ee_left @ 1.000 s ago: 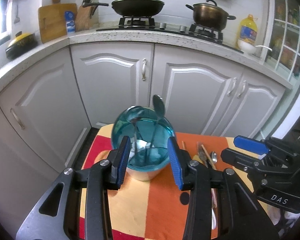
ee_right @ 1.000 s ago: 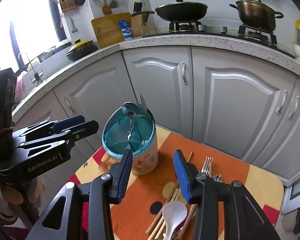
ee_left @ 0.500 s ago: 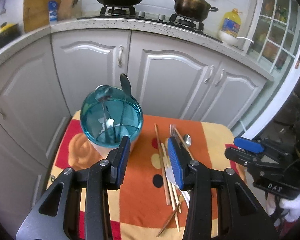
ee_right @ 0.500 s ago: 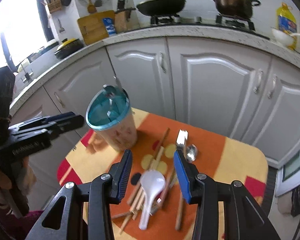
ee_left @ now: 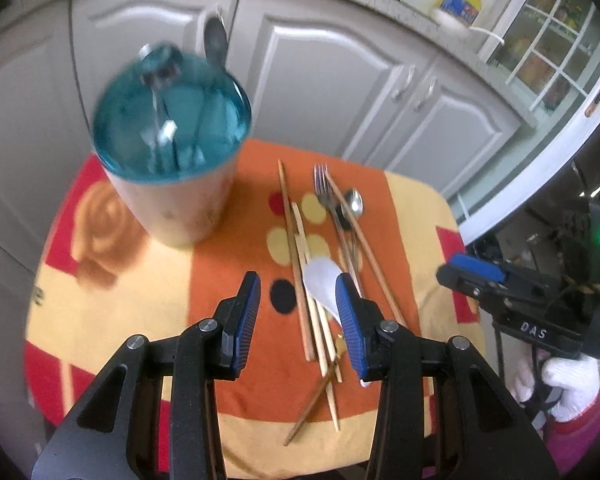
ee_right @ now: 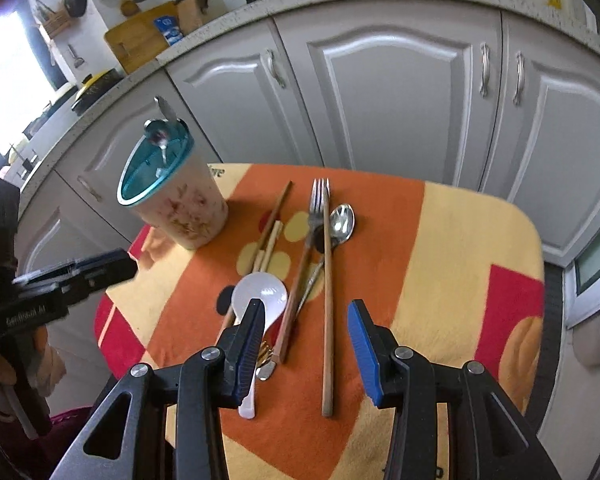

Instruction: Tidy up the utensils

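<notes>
**A:** Start at the tongs. The right tongs stand apart with nothing between the blue ribbed pads; below that gap lie the brown wooden chopsticks. The left tongs are parted too and empty, hanging over the loose pile.

**B:** And the pile itself, against the white cup-shaped holder with the teal translucent rim?

**A:** Everything lies to the right of that holder on the orange, yellow and red cloth over the tabletop. Nearest the holder are pale bamboo chopsticks, then the white glossy soup spoon, then a steel fork and a small steel spoon, touching or crossing one another. The holder already has two metal spoons standing in it.

**B:** How would they handle?

**A:** The chopsticks should be light, stiff and a bit grippy; I'd pinch one across its middle, where it lies clear of its neighbours. The steel pieces look thin, smooth and likely to slip or pivot, so take the fork at its handle, not the tines. The white spoon (ceramic or plastic, I can't tell) has a rounded bowl that the pads would slide off; its narrow handle is the better hold, and if ceramic, it would chip when dropped into the holder.

**B:** The cloth?

**A:** Soft and fuzzy, so flat things sink in slightly and are harder to get under.
</notes>
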Motion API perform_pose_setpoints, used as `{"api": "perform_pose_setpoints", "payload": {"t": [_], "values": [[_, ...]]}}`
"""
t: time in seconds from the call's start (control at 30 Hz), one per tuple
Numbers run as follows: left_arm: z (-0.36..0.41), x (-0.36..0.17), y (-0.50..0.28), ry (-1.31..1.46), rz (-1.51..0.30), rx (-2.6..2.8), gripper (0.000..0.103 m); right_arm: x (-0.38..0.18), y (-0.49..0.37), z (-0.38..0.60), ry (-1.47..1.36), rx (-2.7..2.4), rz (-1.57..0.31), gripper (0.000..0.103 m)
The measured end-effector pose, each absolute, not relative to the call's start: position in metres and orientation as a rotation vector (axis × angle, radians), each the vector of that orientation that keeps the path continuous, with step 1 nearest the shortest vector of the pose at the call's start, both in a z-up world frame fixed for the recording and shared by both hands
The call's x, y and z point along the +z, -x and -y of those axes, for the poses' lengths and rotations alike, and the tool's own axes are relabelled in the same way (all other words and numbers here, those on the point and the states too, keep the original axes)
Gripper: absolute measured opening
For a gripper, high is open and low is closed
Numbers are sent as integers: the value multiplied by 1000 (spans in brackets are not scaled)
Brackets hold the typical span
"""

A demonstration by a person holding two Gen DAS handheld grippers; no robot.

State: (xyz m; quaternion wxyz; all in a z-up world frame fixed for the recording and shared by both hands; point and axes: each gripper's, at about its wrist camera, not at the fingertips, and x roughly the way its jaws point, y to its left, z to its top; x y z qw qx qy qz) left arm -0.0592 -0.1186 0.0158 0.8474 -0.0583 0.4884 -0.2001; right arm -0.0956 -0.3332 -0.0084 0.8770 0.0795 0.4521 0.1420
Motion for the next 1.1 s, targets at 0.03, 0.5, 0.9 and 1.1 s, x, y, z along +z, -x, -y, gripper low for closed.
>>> {"api": "perform_pose_setpoints", "payload": {"t": [0.03,0.5,0.9,1.1], "values": [[121,12,58,121,-1038,-421,38,-10,93,333,-168,296,-948,41],[140,-16,50,61,-1101,-413,38,-31,74,333,-185,306,-998,41],[145,-33,34,117,-1153,-474,38,-40,56,332,-191,323,-1018,41],[156,-42,24,112,-1166,-498,38,-36,38,325,-158,365,-1005,41]]}}
